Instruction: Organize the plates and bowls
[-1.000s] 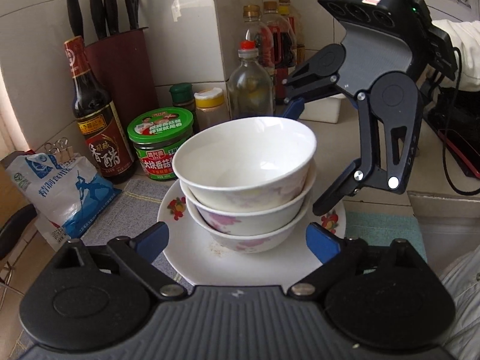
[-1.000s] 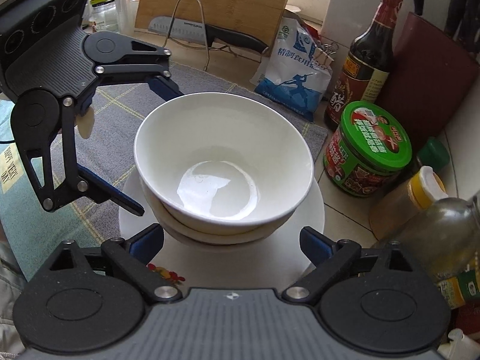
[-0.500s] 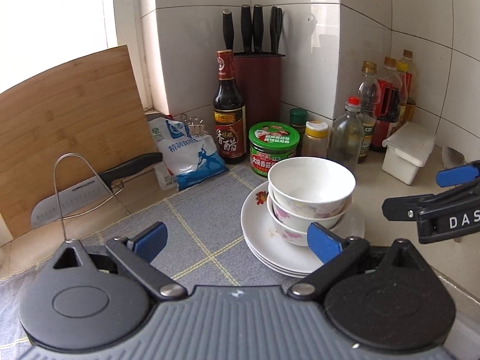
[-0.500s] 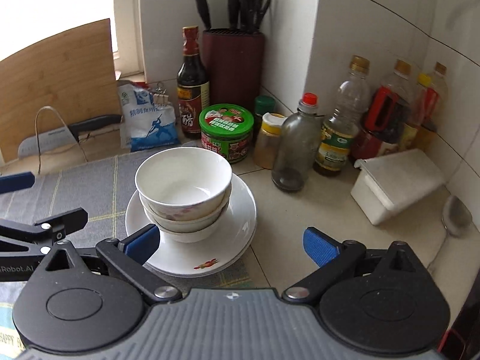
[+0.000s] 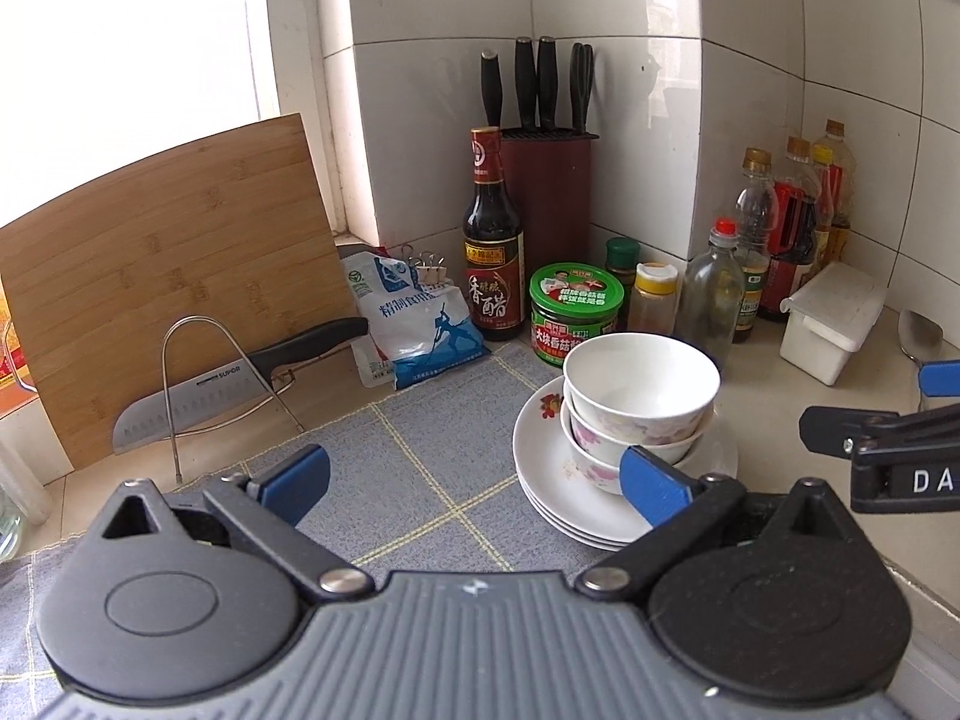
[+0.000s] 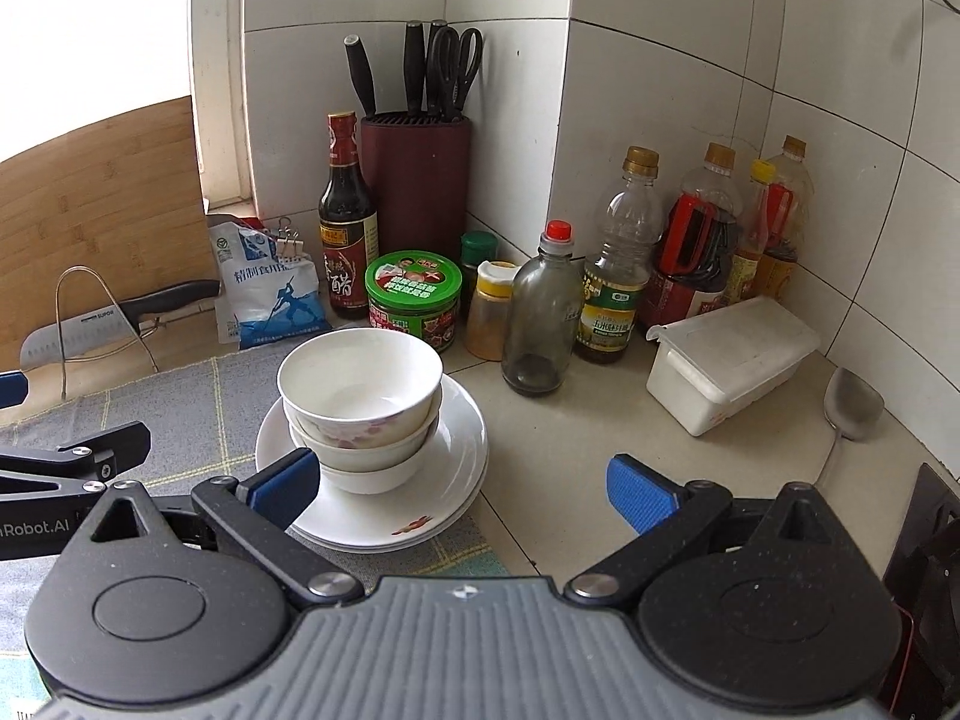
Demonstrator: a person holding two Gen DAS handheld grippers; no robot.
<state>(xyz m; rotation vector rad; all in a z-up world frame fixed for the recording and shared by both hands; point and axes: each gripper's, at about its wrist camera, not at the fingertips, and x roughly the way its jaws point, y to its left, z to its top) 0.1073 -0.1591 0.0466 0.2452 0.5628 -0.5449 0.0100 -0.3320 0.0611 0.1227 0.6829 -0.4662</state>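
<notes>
The bowls [image 5: 641,402] sit nested three deep on the stack of plates [image 5: 549,468], which rests at the edge of the grey mat [image 5: 420,456] where it meets the bare counter [image 6: 576,438], just in front of the green-lidded jar [image 6: 414,294]. A second ago both tools were down close around this pile, one on each side of it; now both have pulled back and up, so the whole corner shows and the stack stands alone, touched by nothing. It has not shifted and looks steady, bowls sitting level in one another.

The left tool [image 5: 474,480] is widening its jaws the last bit to full spread, with only mat between the blue pads. The right tool [image 6: 459,483] stands at its widest and is empty too; its left pad merely overlaps the plates in view.

That withdrawal suggests the stacking is finished, or nearly. The bottles [image 6: 612,276], knife block [image 6: 414,180], white box [image 6: 732,360] and spoon [image 6: 852,402] lie beyond, undisturbed.
</notes>
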